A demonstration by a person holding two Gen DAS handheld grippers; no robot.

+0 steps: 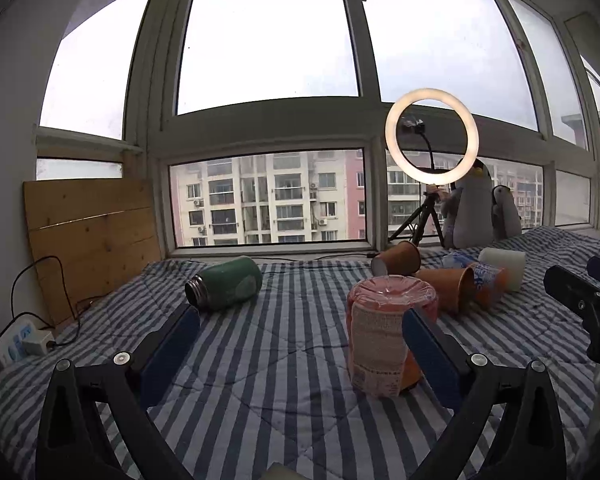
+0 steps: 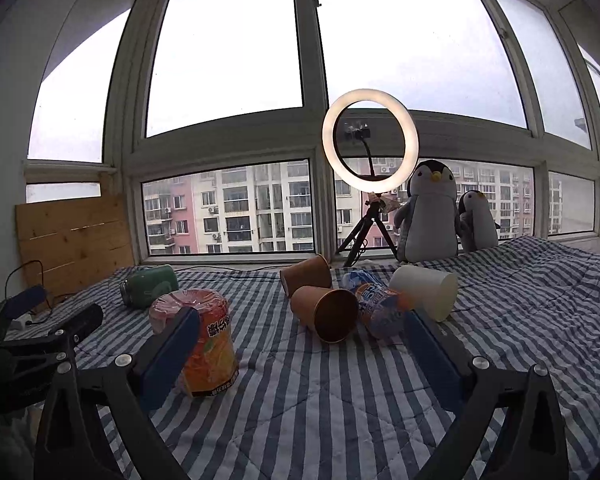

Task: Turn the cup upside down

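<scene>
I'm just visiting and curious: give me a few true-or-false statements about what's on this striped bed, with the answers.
1. The green metal flask stands upright. False: it lies on its side.
2. The orange plastic-wrapped cup stands on the striped blanket. True.
3. The left gripper grips the orange cup. False: its jaws are open and hold nothing.
4. Two brown paper cups lie on their sides. True.
5. The round ring light is off. False: it glows.

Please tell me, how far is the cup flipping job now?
One orange plastic cup already stands upside down on the striped blanket. Nothing is in hand: the left gripper and the right gripper are both open and empty. Two brown paper cups and a white cup lie on their sides, unflipped.
</scene>
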